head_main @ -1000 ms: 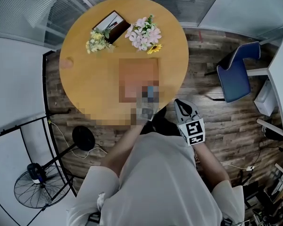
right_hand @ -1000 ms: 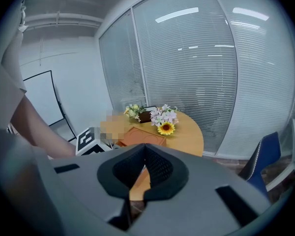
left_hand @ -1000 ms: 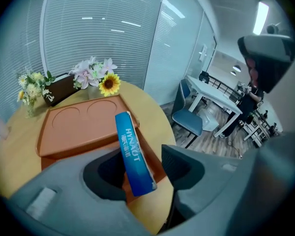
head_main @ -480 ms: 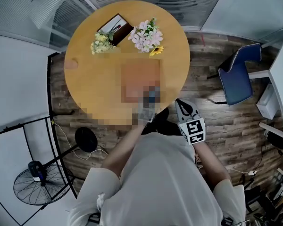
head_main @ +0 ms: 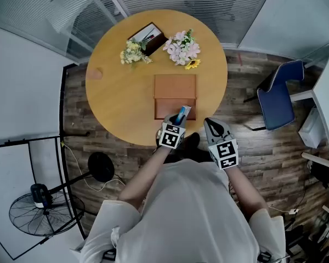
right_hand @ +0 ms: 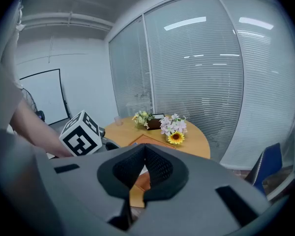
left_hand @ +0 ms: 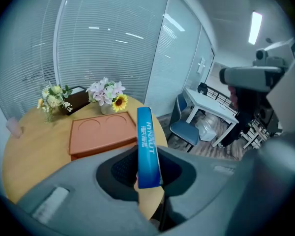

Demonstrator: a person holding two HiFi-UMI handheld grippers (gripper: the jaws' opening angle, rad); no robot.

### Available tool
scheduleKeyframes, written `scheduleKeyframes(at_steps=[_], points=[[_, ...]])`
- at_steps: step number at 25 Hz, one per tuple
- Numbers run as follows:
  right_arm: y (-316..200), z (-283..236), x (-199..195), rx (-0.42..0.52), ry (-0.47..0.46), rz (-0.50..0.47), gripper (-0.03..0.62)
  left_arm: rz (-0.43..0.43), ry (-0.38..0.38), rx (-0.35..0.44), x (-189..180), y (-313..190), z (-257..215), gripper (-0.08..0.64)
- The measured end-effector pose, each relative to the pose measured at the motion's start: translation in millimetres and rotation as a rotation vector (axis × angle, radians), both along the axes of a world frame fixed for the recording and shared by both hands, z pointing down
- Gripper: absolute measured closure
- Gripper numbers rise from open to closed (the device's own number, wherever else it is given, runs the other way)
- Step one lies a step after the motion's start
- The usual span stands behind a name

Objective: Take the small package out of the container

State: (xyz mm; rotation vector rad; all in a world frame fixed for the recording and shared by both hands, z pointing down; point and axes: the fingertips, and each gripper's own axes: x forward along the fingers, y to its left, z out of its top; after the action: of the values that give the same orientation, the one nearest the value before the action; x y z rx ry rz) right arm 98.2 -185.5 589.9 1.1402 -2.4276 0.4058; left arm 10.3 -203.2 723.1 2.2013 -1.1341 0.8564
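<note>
An orange container lies on the round wooden table, with its lower part pulled out toward me. Its lid with two round dents appears in the left gripper view as the container. The small blue package stands upright above the container's near end, lifted clear of it. My left gripper has just closed its jaws on the package, whose lower end sits between the pads of the left gripper. My right gripper hovers off the table's near edge, to the right. The right gripper is shut and empty.
At the table's far side stand two flower bunches and a dark box. A small pink thing lies at the left edge. A blue chair stands right; a fan and lamp base are left.
The left gripper has risen with the blue package, which now stands above the container. The right gripper has shifted a little near the table edge.
</note>
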Motion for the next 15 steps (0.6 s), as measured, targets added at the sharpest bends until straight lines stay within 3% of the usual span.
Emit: scheduleKeyframes(at_steps=[5, 15], points=[[25.1, -19.4, -28.7, 0.042, 0.032, -0.019, 0.589, -0.013, 0.061, 0.043, -26.8, 23.2, -34.6, 0.489], [83.3, -75.7, -72.9, 0.162, 0.069, -0.008, 0.589, -0.029, 0.097, 0.123, -92.4, 85.4, -83.5, 0.489]])
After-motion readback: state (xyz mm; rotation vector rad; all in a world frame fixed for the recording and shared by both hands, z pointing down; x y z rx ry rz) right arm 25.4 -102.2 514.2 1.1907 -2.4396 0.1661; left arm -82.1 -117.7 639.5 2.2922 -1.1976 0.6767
